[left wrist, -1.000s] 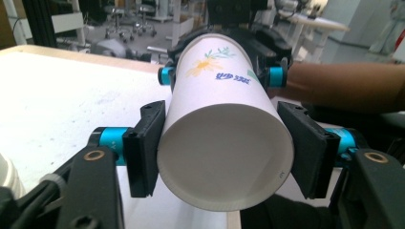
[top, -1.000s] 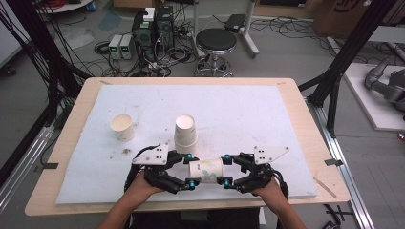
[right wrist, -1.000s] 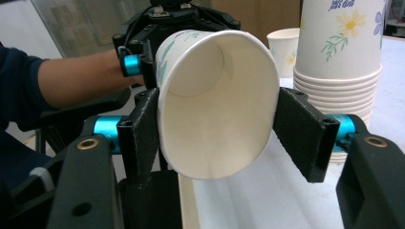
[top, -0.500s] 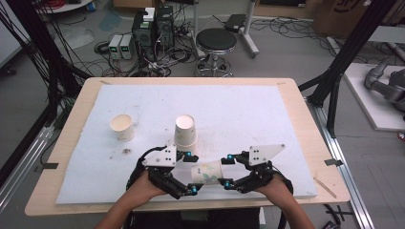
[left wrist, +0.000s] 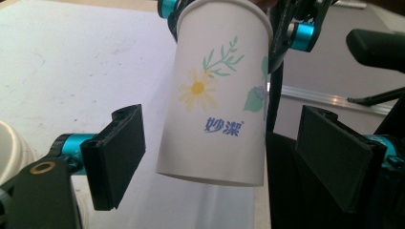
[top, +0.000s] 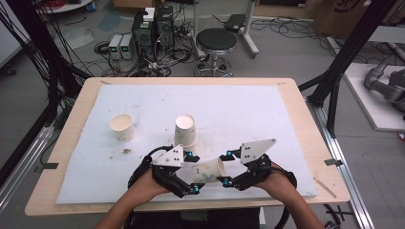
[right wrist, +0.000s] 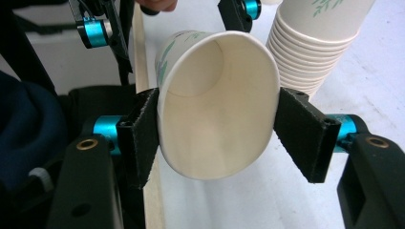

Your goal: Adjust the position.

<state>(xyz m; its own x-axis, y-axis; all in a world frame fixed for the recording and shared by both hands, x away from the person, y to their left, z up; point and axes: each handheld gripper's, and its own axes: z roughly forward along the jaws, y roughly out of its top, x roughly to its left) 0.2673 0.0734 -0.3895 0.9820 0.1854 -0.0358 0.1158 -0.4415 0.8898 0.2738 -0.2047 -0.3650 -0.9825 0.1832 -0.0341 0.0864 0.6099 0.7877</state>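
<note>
From the high view, we've got the flower-print cup [top: 209, 170] lying sideways just above the worktop [top: 286, 90], between our left claw [top: 193, 172] and right claw [top: 227, 168]. Left gripper view: our claw [left wrist: 224, 157] has just been opening, jaws clear of the cup [left wrist: 217, 95]. Right gripper view: that claw [right wrist: 217, 131] is clamped on the cup's [right wrist: 217, 119] rim, squashing it oval, cup stack [right wrist: 310, 47] behind.

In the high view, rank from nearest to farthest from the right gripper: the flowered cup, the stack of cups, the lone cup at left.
1. The flowered cup: squeezed at its rim between the right gripper's pads.
2. The stack of cups: mid-table, up and left of it.
3. The lone cup: far left on the white mat.
</note>
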